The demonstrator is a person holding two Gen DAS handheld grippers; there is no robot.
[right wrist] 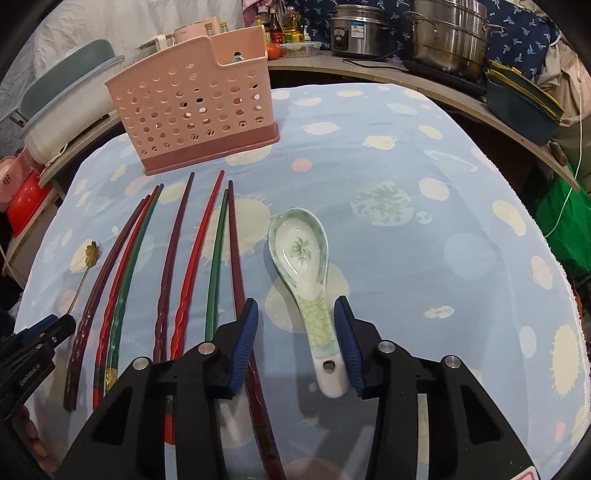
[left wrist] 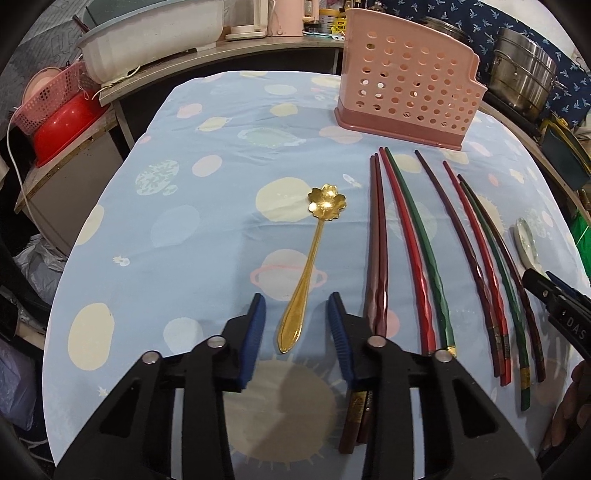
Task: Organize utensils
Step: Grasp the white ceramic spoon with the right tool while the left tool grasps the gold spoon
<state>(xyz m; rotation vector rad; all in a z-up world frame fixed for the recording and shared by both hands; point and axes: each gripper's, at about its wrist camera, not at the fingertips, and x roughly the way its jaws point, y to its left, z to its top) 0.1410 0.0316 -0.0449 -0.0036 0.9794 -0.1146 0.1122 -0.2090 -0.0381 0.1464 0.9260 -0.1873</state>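
Note:
A gold flower-bowl spoon lies on the blue cloth, handle toward me. My left gripper is open, its fingers either side of the spoon's handle end. Several red, green and dark brown chopsticks lie in a row to the right. A pink perforated utensil holder stands at the back. In the right wrist view a white-green ceramic spoon lies on the cloth; my right gripper is open around its handle. The chopsticks and holder are to its left.
The table has a blue planet-print cloth. A white tub, a pink basket and a red bowl stand at back left. Steel pots and a cooker stand on the counter behind.

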